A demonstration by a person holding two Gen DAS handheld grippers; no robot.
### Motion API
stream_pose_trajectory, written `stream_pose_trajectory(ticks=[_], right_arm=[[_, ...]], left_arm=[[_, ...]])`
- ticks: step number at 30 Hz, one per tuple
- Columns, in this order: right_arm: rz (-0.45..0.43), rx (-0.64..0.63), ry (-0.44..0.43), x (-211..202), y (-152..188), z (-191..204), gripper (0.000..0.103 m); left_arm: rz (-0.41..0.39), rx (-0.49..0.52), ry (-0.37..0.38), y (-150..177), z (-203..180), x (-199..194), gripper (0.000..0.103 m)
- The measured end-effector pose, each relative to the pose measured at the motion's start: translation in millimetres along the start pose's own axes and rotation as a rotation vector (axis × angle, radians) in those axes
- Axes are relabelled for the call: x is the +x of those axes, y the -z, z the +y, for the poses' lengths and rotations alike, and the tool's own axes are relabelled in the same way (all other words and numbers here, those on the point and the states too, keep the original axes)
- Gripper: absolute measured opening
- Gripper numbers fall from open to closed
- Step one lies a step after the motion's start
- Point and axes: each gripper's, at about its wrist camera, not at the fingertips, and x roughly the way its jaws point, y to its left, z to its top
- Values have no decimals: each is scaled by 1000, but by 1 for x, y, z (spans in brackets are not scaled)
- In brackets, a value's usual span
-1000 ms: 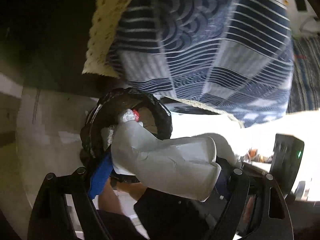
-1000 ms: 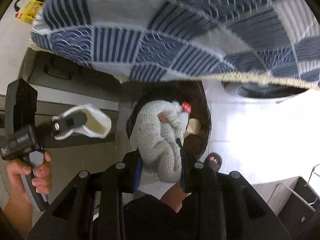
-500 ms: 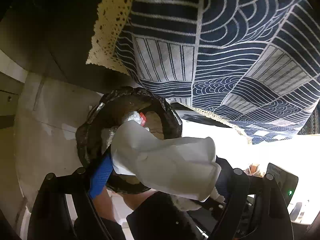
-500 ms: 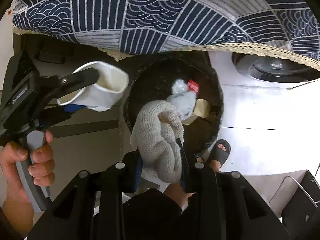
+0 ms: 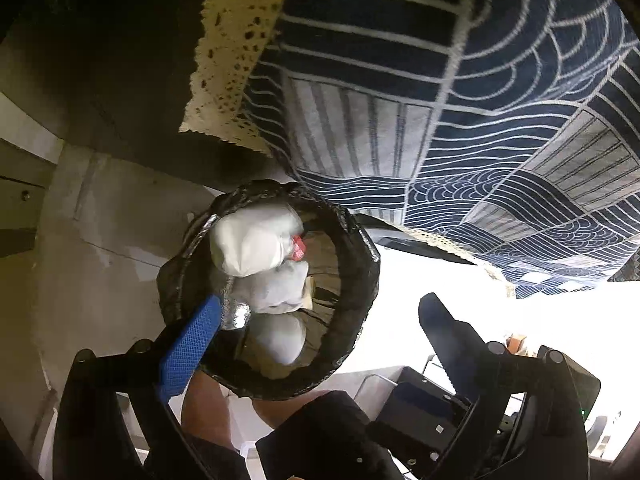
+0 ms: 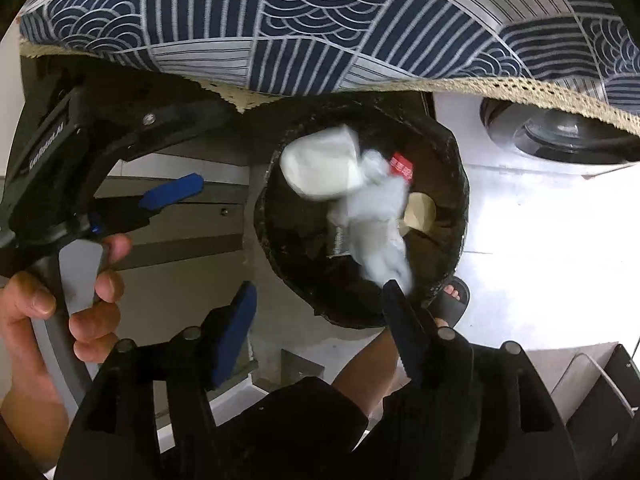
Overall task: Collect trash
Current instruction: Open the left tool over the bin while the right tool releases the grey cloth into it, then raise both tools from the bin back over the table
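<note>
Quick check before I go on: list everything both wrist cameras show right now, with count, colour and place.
Bin: one, black-lined, on the floor below both grippers.
Cup: one, white, blurred, in the bin's mouth.
Cloth: one, pale grey, blurred, in the bin beside the cup.
Wrapper: one, red, in the bin.
Disc: one, tan, in the bin.
Tablecloth: one, navy and grey, lace-edged, hanging above the bin.
Sandal: one, black, on the foot by the bin.
Left gripper: black, blue pads, jaws opening, nothing between them.
Right gripper: same, jaws opening, nothing between them.
Hand: on the left gripper's handle.
</note>
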Motion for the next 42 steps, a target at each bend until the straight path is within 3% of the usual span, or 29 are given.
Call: stream_pose_trajectory(ticks=[12, 15, 17, 21, 32, 34, 42], right_arm=[[-53, 10, 52, -37, -1, 8, 75], [-81, 6, 68, -57, 1, 15, 77], [-106, 7, 77, -71, 3, 19, 84], [-162, 3, 86, -102, 8, 30, 84], [-388, -53, 104, -196, 16, 71, 89], [-446, -65, 101, -217, 18, 81, 96], [-608, -109, 89, -282, 16, 109, 96]], left_arm=[[-43, 8, 16, 6, 0, -31, 96], [-67, 26, 35, 9, -5, -50, 96], [-95, 40, 54, 12, -10, -68, 96], [-146, 87, 93, 17, -24, -105, 96], [-282, 238, 148, 30, -64, -193, 96], [-314, 250, 179, 31, -72, -211, 96], [-415, 328, 249, 29, -98, -269, 96]])
